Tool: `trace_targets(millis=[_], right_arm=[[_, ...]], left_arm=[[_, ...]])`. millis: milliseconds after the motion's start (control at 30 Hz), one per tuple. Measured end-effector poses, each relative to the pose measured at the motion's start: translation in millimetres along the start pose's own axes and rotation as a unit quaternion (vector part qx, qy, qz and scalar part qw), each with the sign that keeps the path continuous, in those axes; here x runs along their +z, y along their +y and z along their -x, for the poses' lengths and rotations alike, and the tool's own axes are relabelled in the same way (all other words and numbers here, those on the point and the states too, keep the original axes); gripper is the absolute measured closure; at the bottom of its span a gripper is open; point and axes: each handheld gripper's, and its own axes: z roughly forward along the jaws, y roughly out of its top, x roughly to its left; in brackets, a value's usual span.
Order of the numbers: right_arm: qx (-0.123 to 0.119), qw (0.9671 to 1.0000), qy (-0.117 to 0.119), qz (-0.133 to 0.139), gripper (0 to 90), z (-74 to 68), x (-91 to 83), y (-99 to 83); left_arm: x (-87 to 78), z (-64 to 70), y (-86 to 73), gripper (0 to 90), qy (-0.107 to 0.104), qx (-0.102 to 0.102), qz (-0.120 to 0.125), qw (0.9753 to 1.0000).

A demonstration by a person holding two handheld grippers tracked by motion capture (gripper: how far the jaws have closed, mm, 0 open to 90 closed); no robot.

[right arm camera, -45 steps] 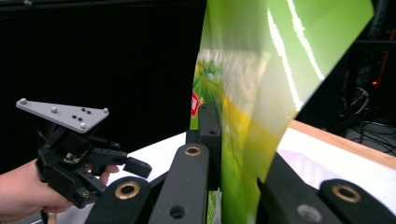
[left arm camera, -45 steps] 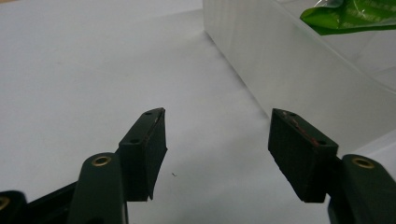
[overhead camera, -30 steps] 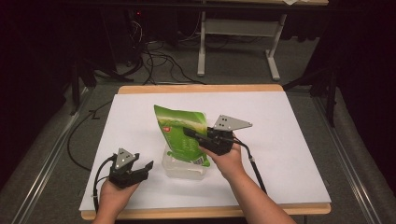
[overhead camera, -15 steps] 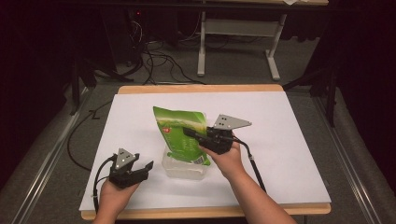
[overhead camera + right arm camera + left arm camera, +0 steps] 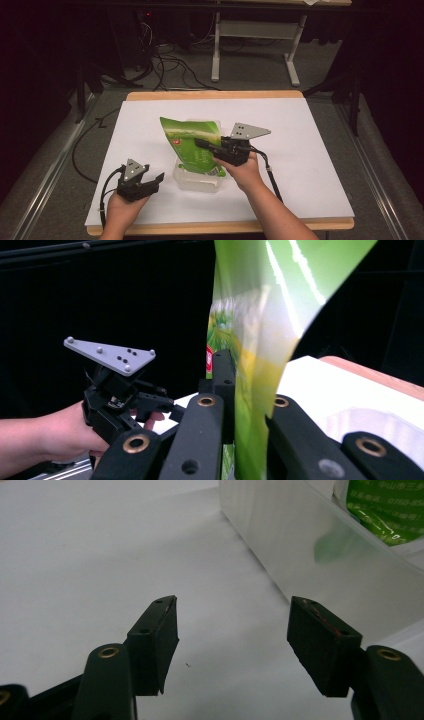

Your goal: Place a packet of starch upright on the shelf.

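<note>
Nothing much has moved since a second ago.
Right gripper [image 5: 206, 145] still pinches the green bag [image 5: 192, 142], standing in the clear box [image 5: 196, 181] mid-table. Left gripper [image 5: 152, 181], jaws wide apart, holds nothing, just beside the box.

High view: the right gripper [image 5: 204, 145] pinches a green pouch [image 5: 192, 145], which stands tilted in a clear plastic container [image 5: 196, 181] on the white table [image 5: 300, 150]. The left gripper [image 5: 156, 179] (jaws apart, holding nothing) rests near the container's left side.
</note>
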Motion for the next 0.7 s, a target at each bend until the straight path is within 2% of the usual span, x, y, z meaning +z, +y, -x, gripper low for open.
trace_targets(millis=[67,233,367,500,700], right_arm=[[0.004,0.9999,0.015,0.002,90.0,5.1,-0.9,-0.2],[0.008,0.9996,0.027,-0.011,90.0,11.4,0.2,-4.7],[0.012,0.9994,0.025,-0.02,90.0,12.4,2.5,-12.4],[0.02,0.9995,0.019,-0.015,90.0,14.9,2.9,-18.2],[0.015,0.9997,0.006,-0.02,90.0,12.9,5.6,-19.7]], left_arm=[[-0.1,-0.6,-0.5,37.5,0.002,-0.001,-0.002,1.0],[1.3,0.2,-0.4,37.5,0.005,0.0,-0.006,1.0],[1.8,1.0,-0.4,37.5,0.005,0.001,-0.007,1.0],[1.1,0.7,-0.6,37.5,0.004,0.002,-0.006,1.0],[-0.1,0.1,-0.4,37.5,0.003,0.0,-0.002,1.0]])
